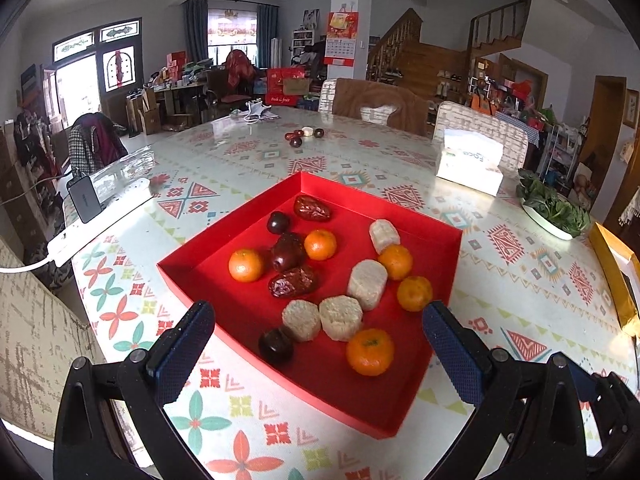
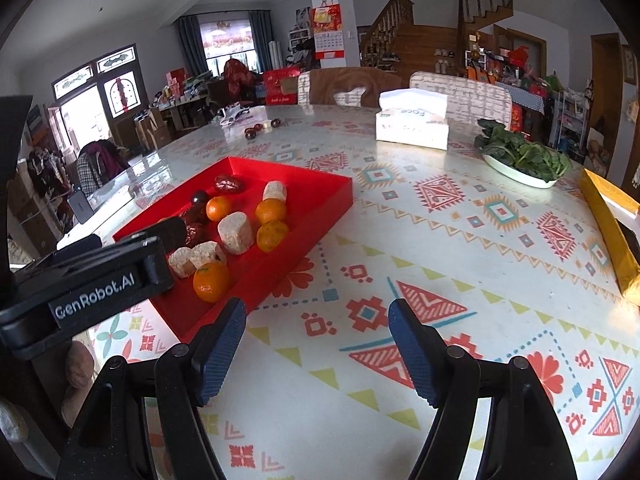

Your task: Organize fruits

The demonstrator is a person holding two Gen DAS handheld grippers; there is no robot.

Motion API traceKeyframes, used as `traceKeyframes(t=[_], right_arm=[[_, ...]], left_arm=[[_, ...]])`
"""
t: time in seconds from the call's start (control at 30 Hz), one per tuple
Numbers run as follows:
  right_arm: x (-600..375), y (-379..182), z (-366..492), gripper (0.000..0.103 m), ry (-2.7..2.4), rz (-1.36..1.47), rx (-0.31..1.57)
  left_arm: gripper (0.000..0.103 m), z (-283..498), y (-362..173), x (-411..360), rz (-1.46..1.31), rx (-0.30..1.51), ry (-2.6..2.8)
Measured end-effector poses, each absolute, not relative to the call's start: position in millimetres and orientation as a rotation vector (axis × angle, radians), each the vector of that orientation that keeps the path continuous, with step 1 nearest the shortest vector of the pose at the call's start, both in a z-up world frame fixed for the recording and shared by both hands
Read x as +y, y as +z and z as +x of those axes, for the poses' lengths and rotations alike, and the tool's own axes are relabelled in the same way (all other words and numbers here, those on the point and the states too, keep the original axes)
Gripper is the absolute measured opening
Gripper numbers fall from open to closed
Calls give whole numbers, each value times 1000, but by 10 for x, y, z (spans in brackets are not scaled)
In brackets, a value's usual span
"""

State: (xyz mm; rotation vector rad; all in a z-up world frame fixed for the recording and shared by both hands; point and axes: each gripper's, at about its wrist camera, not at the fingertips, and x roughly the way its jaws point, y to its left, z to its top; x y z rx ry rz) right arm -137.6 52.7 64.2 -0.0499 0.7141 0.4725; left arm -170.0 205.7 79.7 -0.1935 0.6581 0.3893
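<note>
A red tray (image 1: 424, 364) sits on the patterned table and holds several oranges (image 1: 370, 352), several pale sugarcane chunks (image 1: 341, 317), red dates (image 1: 293, 282) and dark round fruits (image 1: 275, 346). My left gripper (image 1: 318, 314) is open and empty, its fingers straddling the tray's near part. In the right wrist view the tray (image 2: 320, 216) lies to the left. My right gripper (image 2: 318, 316) is open and empty over bare tablecloth beside the tray's near corner. The left gripper body (image 2: 92, 284) shows at the left edge, covering part of the tray.
A few loose dark fruits and a pale chunk (image 1: 303, 136) lie far across the table. A tissue box (image 1: 470, 162), a plate of greens (image 1: 554, 210) and a yellow box (image 1: 614, 276) stand to the right. A power strip with charger (image 1: 100, 216) lies at left.
</note>
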Motion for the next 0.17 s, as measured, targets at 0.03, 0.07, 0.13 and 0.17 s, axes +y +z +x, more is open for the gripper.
traceKeyframes(t=[0.03, 0.07, 0.13, 0.17], right_arm=[[543, 639, -1365, 78, 476, -53, 716], [554, 641, -1356, 78, 478, -54, 715], [532, 657, -1329, 78, 473, -43, 711], [486, 671, -1294, 78, 462, -31, 712]], left_arm=[[103, -1689, 816, 2075, -199, 660, 383], [103, -1680, 846, 2091, -206, 657, 374], [103, -1652, 912, 2070, -198, 643, 369], [103, -1635, 932, 2049, -191, 641, 367]])
